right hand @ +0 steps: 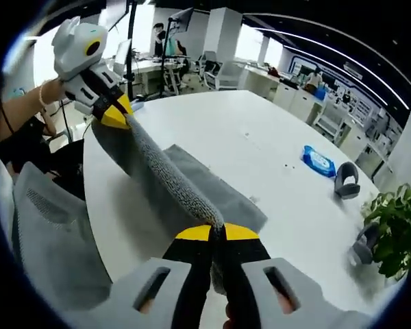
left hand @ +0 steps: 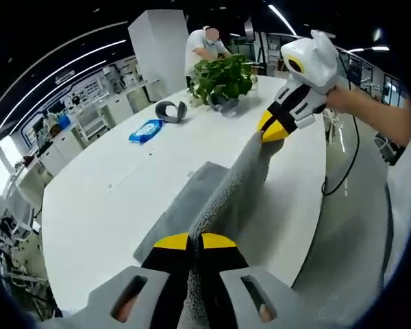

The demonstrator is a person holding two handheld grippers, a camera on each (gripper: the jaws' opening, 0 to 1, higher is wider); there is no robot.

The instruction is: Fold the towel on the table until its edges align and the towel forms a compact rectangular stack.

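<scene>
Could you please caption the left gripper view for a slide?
Both grippers, left and right, hold the grey towel stretched above the white table.

Left claw (left hand: 195,241): jaws pressed together, pinching the grey towel (left hand: 233,192) at its near end; also seen across in the right gripper view, held up by a hand (right hand: 49,92).
Right claw (right hand: 217,233): jaws closed, gripping the towel's other end, raised; a bare forearm (left hand: 377,113) behind it.
</scene>
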